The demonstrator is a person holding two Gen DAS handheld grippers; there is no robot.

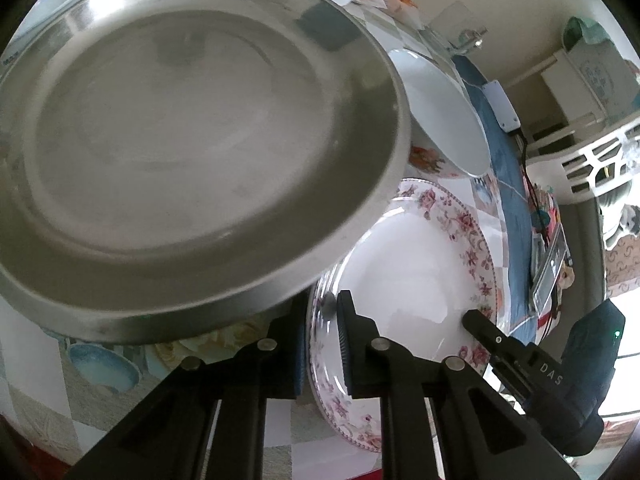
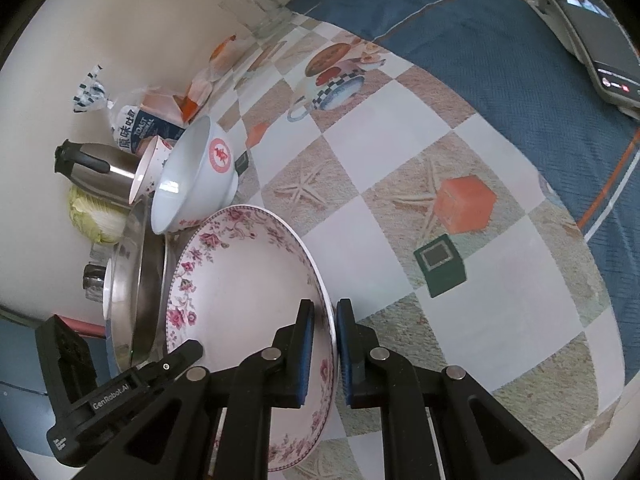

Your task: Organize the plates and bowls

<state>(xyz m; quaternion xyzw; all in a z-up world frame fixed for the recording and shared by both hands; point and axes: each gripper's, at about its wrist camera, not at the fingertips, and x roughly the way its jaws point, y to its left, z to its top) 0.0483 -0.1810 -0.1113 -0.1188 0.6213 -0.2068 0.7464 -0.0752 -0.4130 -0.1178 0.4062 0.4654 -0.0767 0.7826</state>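
My left gripper is shut on the rim of a white plate with a pink floral border. My right gripper is shut on the opposite rim of the same floral plate, which tilts above the table. The right gripper's body shows in the left wrist view. A steel plate fills the upper left of the left wrist view, beside and partly over the floral plate; it also shows in the right wrist view. A white bowl with a red emblem stands beyond them.
A checked tablecloth covers the table, with a blue cloth and a phone at the far right. Near the wall are a steel kettle, a toast bag, a cabbage and a glass.
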